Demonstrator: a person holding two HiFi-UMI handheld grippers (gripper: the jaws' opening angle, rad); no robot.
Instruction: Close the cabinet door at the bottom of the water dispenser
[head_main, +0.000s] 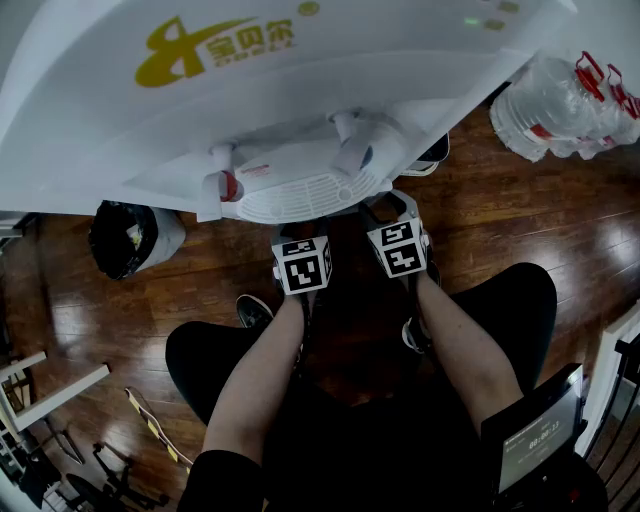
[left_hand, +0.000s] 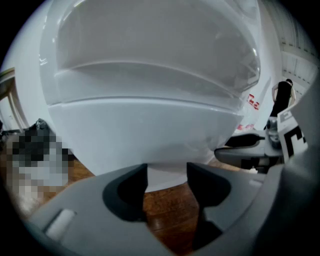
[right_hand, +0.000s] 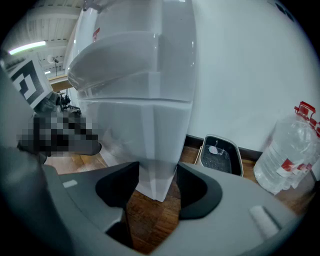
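The white water dispenser (head_main: 300, 90) fills the top of the head view, with its taps and drip grille (head_main: 300, 190) overhanging both grippers. My left gripper (head_main: 302, 262) and right gripper (head_main: 400, 246) sit side by side under that overhang, pointing down at the lower cabinet. In the left gripper view the curved white cabinet door (left_hand: 145, 135) stands just past the left gripper (left_hand: 167, 175), whose jaws stand apart with nothing pinched. In the right gripper view a vertical white edge of the cabinet (right_hand: 160, 150) runs down between the jaws of the right gripper (right_hand: 157, 177), which are open. No gap shows at the door.
A black bin with a bag (head_main: 130, 235) stands left of the dispenser. Large water bottles (head_main: 565, 105) (right_hand: 290, 160) stand on the right, with a small grey tray (right_hand: 220, 155) on the wooden floor (head_main: 520, 220) by the wall. The person's knees and shoes are behind the grippers.
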